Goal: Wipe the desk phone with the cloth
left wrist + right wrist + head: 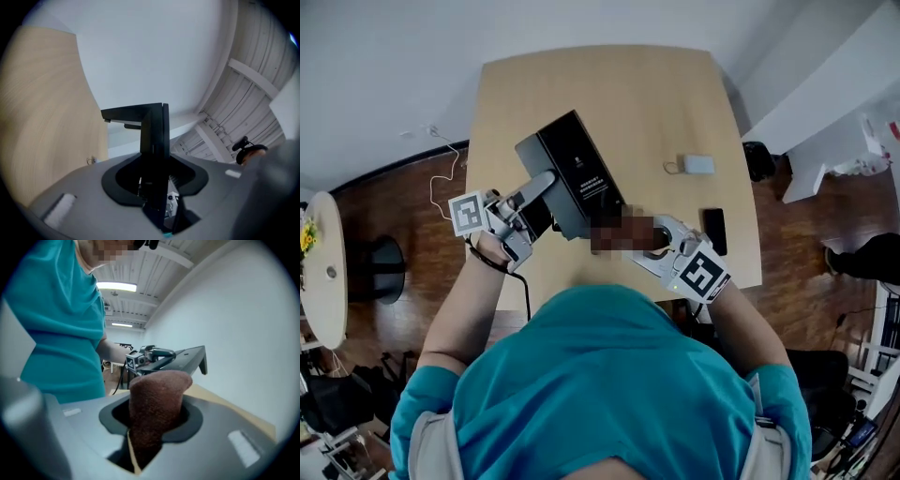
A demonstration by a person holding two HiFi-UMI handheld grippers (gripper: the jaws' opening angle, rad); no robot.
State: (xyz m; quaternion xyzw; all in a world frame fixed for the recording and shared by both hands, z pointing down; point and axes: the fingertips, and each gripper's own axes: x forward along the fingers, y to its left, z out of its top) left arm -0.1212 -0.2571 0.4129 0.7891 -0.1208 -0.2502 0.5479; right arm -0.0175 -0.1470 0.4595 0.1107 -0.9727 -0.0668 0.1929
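- Head view: camera on the person's (609,375) head, facing steeply down; far enough back to take in the whole surface (619,103) and both tools.
- Left tool view: rides on the left tool (542,192), facing along its jaws and up toward the ceiling (253,108); desk phone (153,136) very near, edge-on.
- Right tool view: rides on the right tool (661,239), facing toward the person's torso; cloth (157,399) close in front.
- Shared: desk phone in all three views; right tool view also shows the left tool.
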